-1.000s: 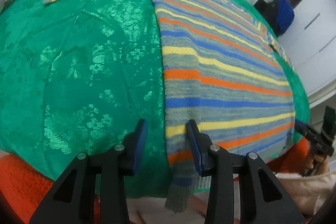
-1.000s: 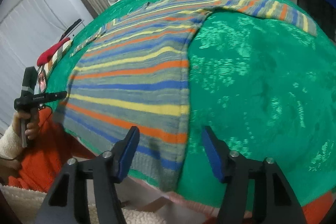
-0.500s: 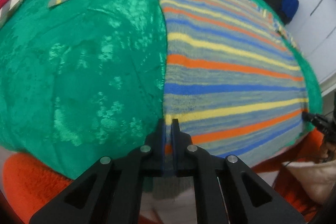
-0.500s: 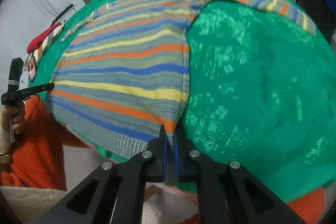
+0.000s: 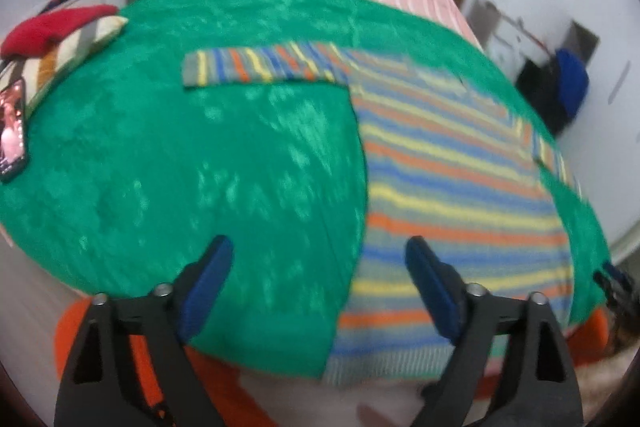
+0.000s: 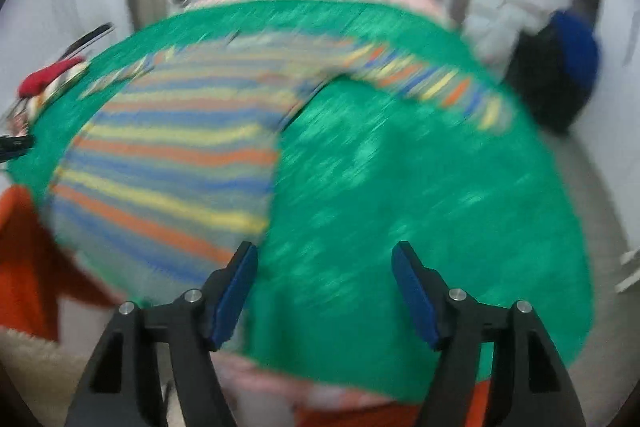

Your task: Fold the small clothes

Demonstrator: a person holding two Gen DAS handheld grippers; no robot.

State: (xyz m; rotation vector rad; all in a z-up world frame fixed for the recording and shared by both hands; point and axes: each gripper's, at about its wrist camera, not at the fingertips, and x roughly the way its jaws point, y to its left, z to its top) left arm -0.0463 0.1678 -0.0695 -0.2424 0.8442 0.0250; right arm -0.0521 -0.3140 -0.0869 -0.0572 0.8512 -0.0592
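Along the near edge of the green bedspread (image 5: 200,167), the striped sweater (image 5: 452,187) is lying flat, unfolded. My left gripper (image 5: 318,283) and right gripper (image 6: 324,287) are opening, empty. Next I'm needing a fresh grasp on a sleeve (image 5: 256,67), I judge.

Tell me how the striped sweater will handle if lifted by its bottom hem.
The striped sweater looks like soft knit, so it would probably droop. It lies flat with sleeves spread, so they would likely trail. The shiny green cover may let it slide.
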